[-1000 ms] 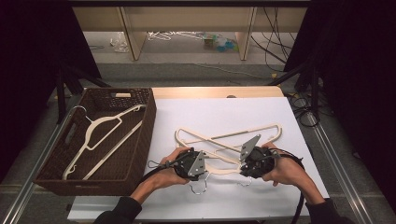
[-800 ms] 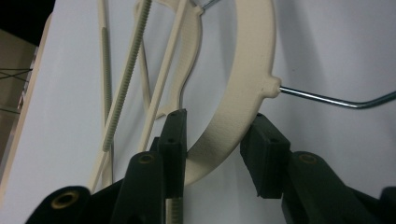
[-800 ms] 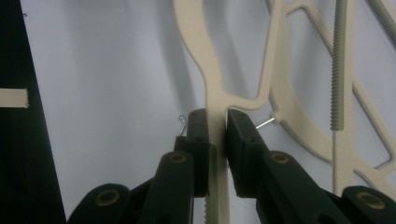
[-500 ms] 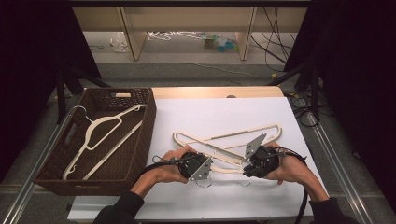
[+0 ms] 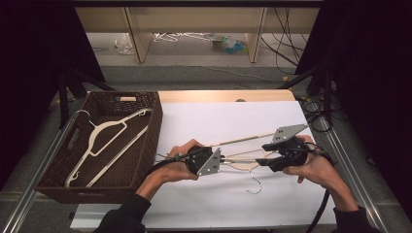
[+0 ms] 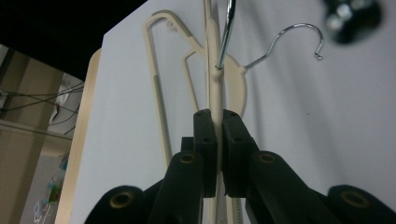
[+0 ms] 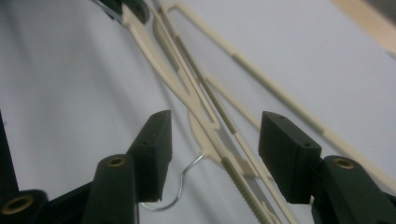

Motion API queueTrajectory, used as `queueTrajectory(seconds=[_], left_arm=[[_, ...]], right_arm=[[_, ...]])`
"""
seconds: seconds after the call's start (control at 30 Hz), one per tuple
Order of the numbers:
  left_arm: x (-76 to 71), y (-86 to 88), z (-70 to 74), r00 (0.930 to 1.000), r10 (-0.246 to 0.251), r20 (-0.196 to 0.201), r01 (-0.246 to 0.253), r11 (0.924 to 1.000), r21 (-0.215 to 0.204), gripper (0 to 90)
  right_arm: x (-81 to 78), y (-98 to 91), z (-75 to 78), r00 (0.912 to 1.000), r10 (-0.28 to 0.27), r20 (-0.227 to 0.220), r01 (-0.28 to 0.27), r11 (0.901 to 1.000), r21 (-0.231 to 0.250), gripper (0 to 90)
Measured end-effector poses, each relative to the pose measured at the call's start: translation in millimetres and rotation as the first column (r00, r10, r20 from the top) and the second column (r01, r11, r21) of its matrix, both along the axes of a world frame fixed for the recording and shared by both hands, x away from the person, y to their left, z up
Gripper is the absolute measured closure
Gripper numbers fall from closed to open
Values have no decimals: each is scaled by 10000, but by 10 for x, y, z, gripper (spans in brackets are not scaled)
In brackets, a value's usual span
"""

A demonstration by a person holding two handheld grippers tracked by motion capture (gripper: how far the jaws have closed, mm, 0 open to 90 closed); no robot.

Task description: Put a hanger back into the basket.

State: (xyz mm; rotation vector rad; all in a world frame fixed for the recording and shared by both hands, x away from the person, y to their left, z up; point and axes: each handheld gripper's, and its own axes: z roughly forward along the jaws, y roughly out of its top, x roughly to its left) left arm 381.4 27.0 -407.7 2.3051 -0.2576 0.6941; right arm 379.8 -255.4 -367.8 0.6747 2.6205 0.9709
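Cream hanger lifted just above white surface at centre, left gripper fingers pinching its arm, right gripper at 3 o'clock, fingers just opening, spread astride hanger, wicker basket at 9 o'clock.

in the left gripper view, the cream hanger clamped in the left gripper runs off the top edge, and its lower stretch is hidden behind the black jaws. above the hanger's neck, the upper steel hook is cut off by that same edge. right of the hook, a dark object in the top corner is too blurred to identify. in the right gripper view, the hanger leaves the bottom edge between the jaws of the right gripper, and the wire hook beside it passes partly behind the left-hand jaw. in the high view, clutter on the floor beyond the worktop is too small to tell.
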Motion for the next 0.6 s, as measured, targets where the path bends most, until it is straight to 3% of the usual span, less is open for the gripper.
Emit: queueTrajectory(seconds=[0.13, 0.17, 0.2, 0.23, 0.27, 0.3, 0.33, 0.37, 0.47, 0.5, 0.53, 0.57, 0.6], left_arm=[[68, 10, 149, 9970, 699, -343, -715, 9963, -477, 858], [93, 18, 195, 9936, 956, -598, -996, 9927, -681, 858], [158, 26, 282, 9822, 1540, -1072, -1676, 9770, -1318, 858], [158, 26, 282, 9822, 1540, -1072, -1676, 9770, -1318, 858], [196, 26, 340, 9701, 1916, -1490, -2150, 9633, -1610, 858], [221, 30, 380, 9639, 2071, -1672, -2355, 9564, -1726, 859], [266, 45, 455, 9515, 2273, -2073, -2675, 9440, -1930, 858], [277, 53, 478, 9457, 2352, -2243, -2806, 9390, -1986, 858], [323, 131, 626, 9041, 2783, -3242, -3634, 8999, -2412, 859], [323, 165, 672, 8858, 2858, -3655, -3902, 8851, -2535, 859], [333, 221, 738, 8734, 2889, -3921, -4072, 8748, -2624, 859], [334, 243, 763, 8686, 2870, -4041, -4127, 8702, -2690, 859], [331, 302, 826, 8519, 2929, -4341, -4407, 8488, -2921, 859]], right_arm=[[-22, -5, 76, 9974, -568, 448, 550, 9977, 396, 376], [-26, -7, 95, 9963, -666, 551, 640, 9968, 478, 368], [-40, -15, 135, 9958, -680, 619, 638, 9957, 666, 338], [-40, -15, 135, 9958, -680, 619, 638, 9957, 666, 338], [-49, -8, 147, 9951, -726, 676, 675, 9949, 745, 327], [-63, -4, 170, 9946, -749, 717, 690, 9943, 808, 325], [-61, -3, 180, 9940, -712, 827, 644, 9946, 815, 325], [-87, 5, 191, 9919, -906, 893, 823, 9923, 921, 319], [-110, 13, 177, 9937, -700, 881, 624, 9943, 859, 317], [-123, 17, 172, 9946, -683, 780, 618, 9946, 837, 315], [-125, 22, 156, 9953, -590, 770, 524, 9950, 852, 311], [-145, 28, 136, 9956, -623, 703, 564, 9949, 834, 309], [-153, 32, 124, 9962, -600, 627, 545, 9949, 851, 308]])
